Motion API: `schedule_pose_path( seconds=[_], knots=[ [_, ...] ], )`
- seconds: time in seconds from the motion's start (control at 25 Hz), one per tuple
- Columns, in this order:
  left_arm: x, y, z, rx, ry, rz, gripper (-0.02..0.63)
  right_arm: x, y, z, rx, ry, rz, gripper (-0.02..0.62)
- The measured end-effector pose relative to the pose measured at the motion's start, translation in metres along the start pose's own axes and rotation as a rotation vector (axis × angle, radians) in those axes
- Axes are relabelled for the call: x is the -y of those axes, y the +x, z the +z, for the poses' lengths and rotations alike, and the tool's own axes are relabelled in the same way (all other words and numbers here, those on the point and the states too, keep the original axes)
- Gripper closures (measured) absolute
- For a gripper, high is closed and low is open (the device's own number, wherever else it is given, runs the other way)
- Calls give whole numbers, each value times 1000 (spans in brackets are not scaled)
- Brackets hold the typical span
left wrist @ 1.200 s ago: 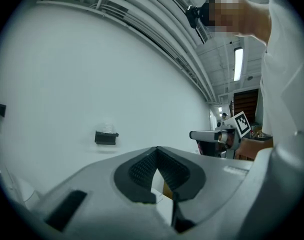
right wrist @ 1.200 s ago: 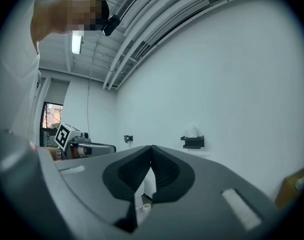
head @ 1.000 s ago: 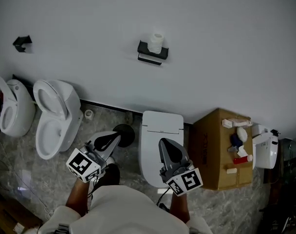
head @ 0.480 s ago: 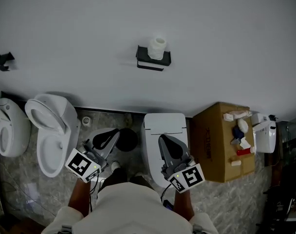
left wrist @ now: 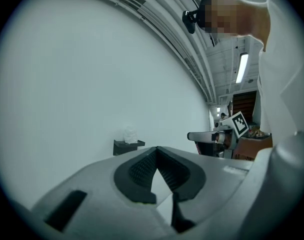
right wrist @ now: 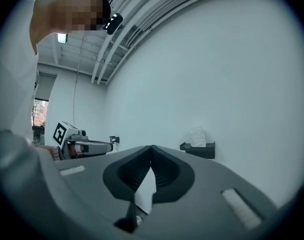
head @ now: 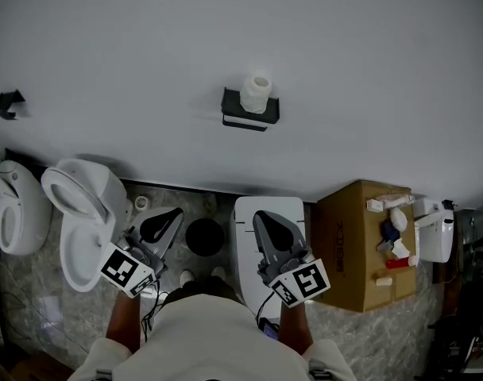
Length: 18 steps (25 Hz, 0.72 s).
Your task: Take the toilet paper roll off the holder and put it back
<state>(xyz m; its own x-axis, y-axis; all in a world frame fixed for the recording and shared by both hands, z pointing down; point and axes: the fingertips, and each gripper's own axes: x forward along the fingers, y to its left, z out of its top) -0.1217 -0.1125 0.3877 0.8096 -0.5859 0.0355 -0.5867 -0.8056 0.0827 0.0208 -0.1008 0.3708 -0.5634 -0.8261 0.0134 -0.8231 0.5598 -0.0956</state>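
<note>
Left claw (head: 175,213) and right claw (head: 262,215): each has its jaws pressed together tip to tip with nothing between them, and both are aimed at the wall. Against a second ago, both have slid toward 12 o'clock in the head view. The black disc on the floor (head: 204,236), then half hidden behind the left claw, now shows whole between the two. The far toilet at 9 o'clock is now cut by the frame edge. The toilet with its lid raised (head: 81,236) sits at 9 o'clock of the left claw, bowl exposed. The closed toilet (head: 243,252) lies under the right claw. A cardboard box (head: 345,244) stands at 3 o'clock of it, with small white, blue and red items lying on its top. The toilet paper roll (head: 256,94) is at 12 o'clock, well apart from both claws. It stands on end on the black holder (head: 249,117) fixed to the wall, long axis vertical, core hole facing up.
</note>
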Motion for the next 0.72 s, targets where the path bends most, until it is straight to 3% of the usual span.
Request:
schedule_pose_path(
  seconds=[0.72],
  knots=[
    [1,45,-7,-10,-43,-14,601,46,0,-2,13,35,-14,583]
  ],
)
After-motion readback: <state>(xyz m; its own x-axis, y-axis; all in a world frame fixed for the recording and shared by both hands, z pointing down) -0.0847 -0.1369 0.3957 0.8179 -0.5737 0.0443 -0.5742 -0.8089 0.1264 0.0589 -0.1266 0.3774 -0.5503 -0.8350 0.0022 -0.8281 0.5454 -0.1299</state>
